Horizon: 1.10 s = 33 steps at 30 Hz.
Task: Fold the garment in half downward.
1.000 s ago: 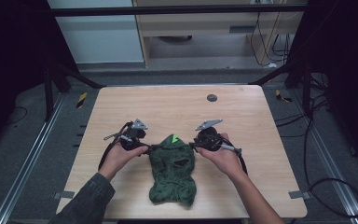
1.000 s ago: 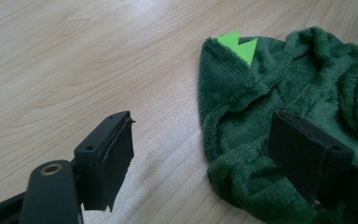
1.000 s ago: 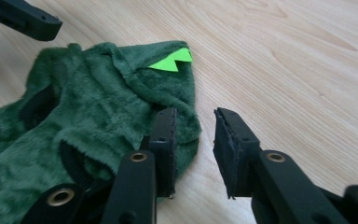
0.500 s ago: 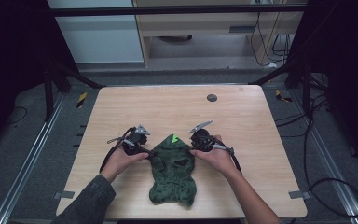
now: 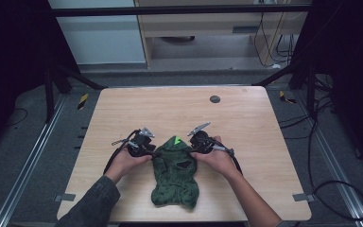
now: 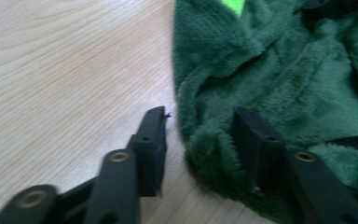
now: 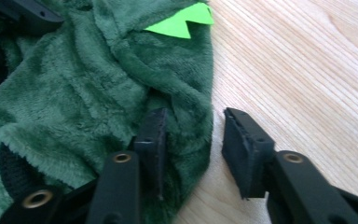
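Surface: pale wood-grain rectangular table [image 5: 246, 118]
Near edge, centre: crumpled dark green fleece garment [image 5: 175, 177] with bright green spike
Far side: small dark round disc [image 5: 214, 99]

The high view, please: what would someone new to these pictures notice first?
A dark green fleece garment lies on the near middle of the wooden table, with a bright green zigzag patch at its far end. The left gripper and right gripper, both open, straddle its opposite edges there.
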Each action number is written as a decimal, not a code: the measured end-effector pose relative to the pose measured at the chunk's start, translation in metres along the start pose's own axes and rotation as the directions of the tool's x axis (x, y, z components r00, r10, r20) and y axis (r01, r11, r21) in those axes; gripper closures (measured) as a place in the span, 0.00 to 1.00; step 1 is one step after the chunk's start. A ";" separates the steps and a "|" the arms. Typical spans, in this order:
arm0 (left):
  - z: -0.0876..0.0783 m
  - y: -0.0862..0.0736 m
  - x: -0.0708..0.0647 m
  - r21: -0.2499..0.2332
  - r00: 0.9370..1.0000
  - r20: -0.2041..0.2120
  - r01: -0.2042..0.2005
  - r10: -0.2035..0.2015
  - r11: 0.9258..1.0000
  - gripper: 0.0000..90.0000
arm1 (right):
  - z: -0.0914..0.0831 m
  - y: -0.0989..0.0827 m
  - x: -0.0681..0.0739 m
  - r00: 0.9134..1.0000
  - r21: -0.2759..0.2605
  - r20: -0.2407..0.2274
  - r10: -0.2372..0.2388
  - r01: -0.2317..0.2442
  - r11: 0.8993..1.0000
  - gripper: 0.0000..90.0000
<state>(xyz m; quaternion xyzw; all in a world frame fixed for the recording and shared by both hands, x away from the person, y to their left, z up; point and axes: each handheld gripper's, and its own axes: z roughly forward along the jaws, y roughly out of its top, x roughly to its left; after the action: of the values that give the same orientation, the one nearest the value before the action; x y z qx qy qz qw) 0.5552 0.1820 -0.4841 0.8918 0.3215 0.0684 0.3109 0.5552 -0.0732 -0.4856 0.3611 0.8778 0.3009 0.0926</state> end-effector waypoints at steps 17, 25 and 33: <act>-0.013 0.005 0.001 -0.011 1.000 0.008 -0.003 0.003 1.000 0.90 | -0.008 0.019 -0.001 0.997 0.034 -0.036 -0.062 0.063 0.997 0.95; -0.030 0.024 0.007 -0.051 0.999 -0.046 -0.025 0.023 0.998 0.90 | -0.026 0.044 -0.009 0.997 -0.012 -0.007 -0.080 0.080 0.997 0.95; -0.044 0.038 0.010 -0.085 0.996 -0.080 -0.043 0.036 0.995 0.90 | -0.037 0.064 -0.014 0.995 -0.041 0.023 -0.093 0.093 0.995 0.95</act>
<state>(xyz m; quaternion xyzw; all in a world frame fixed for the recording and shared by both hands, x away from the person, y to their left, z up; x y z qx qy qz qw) 0.5694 0.1880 -0.4272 0.8802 0.3124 0.1234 0.3352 0.5884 -0.0644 -0.4181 0.3209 0.8861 0.3109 0.1231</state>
